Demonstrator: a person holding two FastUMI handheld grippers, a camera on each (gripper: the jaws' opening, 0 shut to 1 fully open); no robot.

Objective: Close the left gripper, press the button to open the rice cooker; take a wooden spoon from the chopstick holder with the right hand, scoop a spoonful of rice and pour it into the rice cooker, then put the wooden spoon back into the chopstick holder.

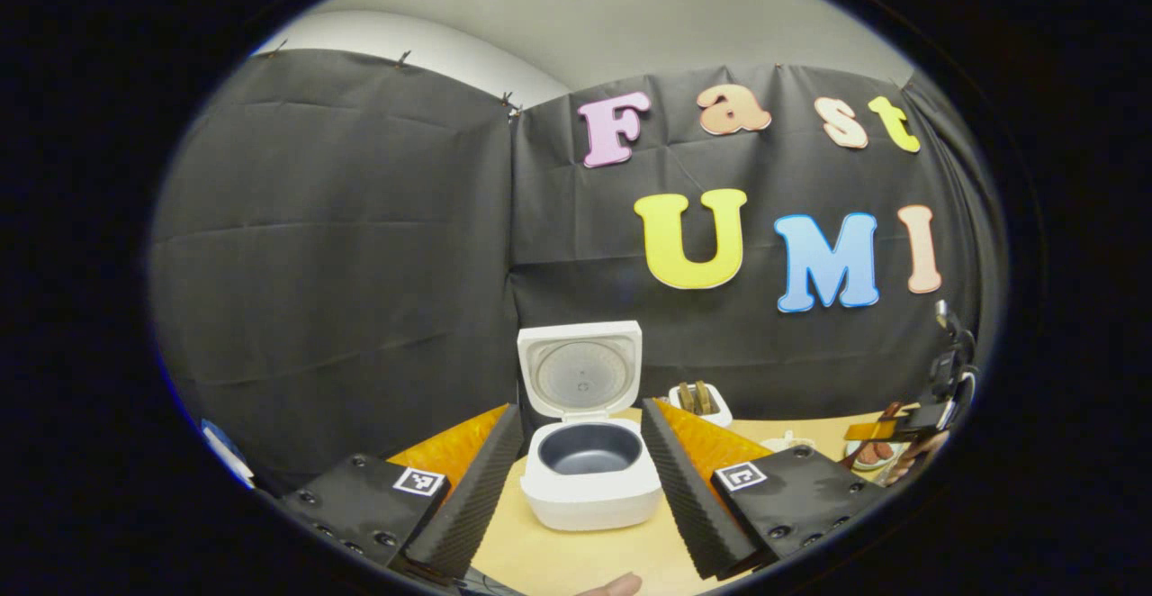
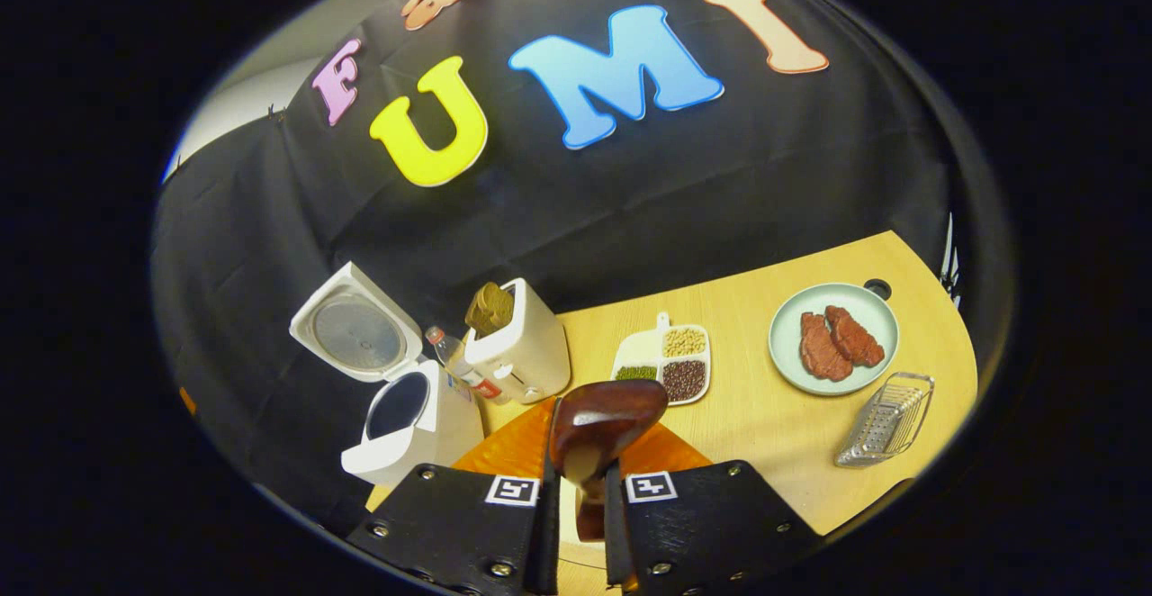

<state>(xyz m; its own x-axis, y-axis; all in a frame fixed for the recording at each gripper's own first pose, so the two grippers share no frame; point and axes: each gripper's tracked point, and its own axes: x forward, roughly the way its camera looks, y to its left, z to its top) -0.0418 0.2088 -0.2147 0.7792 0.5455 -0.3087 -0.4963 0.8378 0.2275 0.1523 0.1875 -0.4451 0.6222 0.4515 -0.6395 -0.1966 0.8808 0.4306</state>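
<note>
The white rice cooker stands on the wooden table with its lid swung up and the dark inner pot exposed. My left gripper is open a little in front of it; the cooker shows between the wide-apart fingers, which touch nothing. In the right gripper view, my right gripper is shut on the handle of a dark wooden spoon, whose glossy bowl points forward above the table. The open rice cooker lies to its left. A divided dish of grains sits just beyond the spoon.
A white toaster with bread and a small bottle stand beside the cooker. A pale plate with meat and a wire basket lie to the right. The toaster and the far-off right gripper appear in the left gripper view.
</note>
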